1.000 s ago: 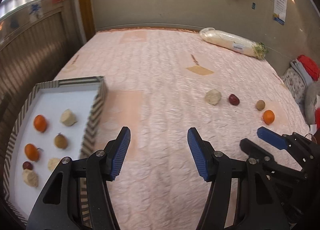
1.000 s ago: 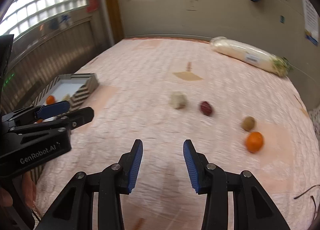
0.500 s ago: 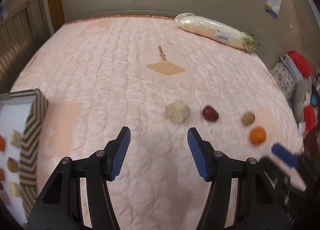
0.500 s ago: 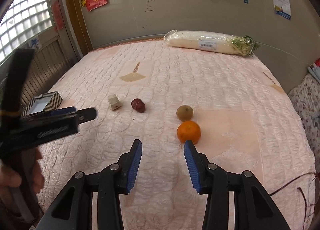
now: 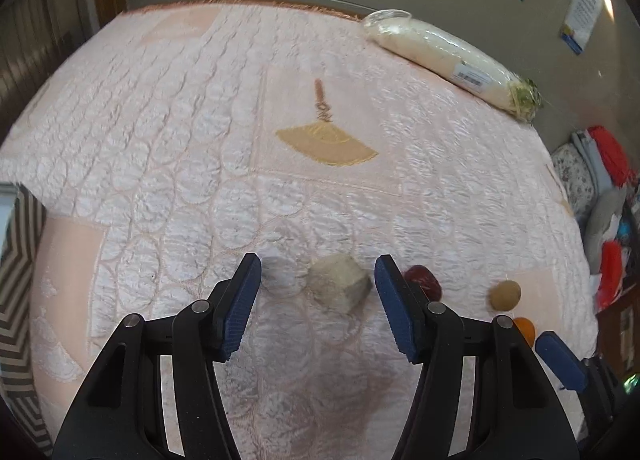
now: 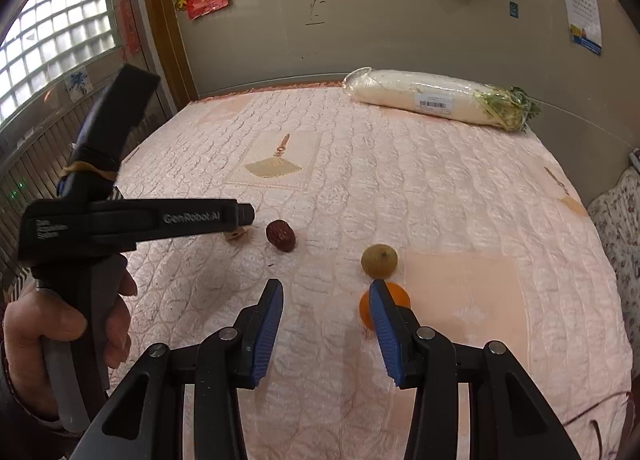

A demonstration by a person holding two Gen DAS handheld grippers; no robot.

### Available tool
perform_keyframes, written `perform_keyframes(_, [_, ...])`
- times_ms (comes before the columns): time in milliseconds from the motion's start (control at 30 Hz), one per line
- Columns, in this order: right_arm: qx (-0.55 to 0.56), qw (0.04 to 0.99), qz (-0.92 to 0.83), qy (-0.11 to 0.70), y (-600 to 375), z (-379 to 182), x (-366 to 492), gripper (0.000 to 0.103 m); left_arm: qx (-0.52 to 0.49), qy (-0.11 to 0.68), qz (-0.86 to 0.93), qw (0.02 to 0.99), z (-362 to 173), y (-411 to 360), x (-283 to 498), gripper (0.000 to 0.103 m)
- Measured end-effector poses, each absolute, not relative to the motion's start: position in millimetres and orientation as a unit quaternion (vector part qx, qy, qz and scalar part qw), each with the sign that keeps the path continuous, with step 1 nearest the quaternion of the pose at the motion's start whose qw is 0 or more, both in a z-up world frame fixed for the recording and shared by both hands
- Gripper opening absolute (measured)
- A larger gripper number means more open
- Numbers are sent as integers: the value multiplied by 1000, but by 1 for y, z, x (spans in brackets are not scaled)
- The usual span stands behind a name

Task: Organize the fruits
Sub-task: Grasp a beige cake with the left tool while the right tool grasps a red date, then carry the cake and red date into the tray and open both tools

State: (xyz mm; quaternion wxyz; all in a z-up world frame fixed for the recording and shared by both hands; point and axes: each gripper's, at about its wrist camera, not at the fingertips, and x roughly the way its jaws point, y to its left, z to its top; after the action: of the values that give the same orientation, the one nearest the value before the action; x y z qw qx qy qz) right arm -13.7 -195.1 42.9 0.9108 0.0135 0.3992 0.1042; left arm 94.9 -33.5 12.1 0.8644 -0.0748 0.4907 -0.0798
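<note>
On the pink quilt, a pale cut fruit chunk (image 5: 338,286) lies between the fingers of my left gripper (image 5: 318,262). Its jaws are closing and the pads stand clear of the chunk on both sides. To the chunk's right lie a dark red date (image 5: 424,280), a brown round fruit (image 5: 506,294) and an orange (image 5: 526,330). My right gripper (image 6: 326,288) is open with nothing between its fingers. The orange (image 6: 398,296) sits partly behind its right finger, with the brown fruit (image 6: 379,260) just beyond and the date (image 6: 281,235) further left.
A plastic-wrapped white radish (image 6: 436,100) lies along the far edge by the wall. The striped box (image 5: 20,260) shows at the left edge of the left wrist view. A hand (image 6: 60,324) holds the left gripper's handle. Clothes (image 5: 600,188) are piled beyond the right edge.
My left gripper has swung right, away from the striped box, and come down over the pale chunk, which now lies between its fingers. My right gripper has moved toward the orange.
</note>
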Motion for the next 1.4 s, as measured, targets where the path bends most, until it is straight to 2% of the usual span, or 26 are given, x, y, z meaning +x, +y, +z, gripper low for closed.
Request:
perform_keyframes(100, [10,910,112,400,-192,41,-8,43,-102,491,-101,859,14,-28,96,34])
perform_keyframes(133, [10,909,115,400,-191,41,-5,43,-107,492,-106,857,15,-26,95,31])
perform_keyframes(600, [-66,894,145,418,-144,15,58,43,-95,476,-79,871,31,4,57,30])
perform_keyframes(667, [-65,885,155,435,-140,7,64,25,-90,471,-75,874,34,8,48,30])
perform_keyframes(700, [-63,889,152,428,-140,7,64,21,-87,470,-73,875,35,10,46,30])
perform_keyframes(967, [-22,905,150,397,-135,30,27,21,-60,443,-48,893,48,28,15,30])
perform_keyframes(1400, [-16,901,211,378,-54,53,-27,21,-32,405,13,914,64,92,-40,30])
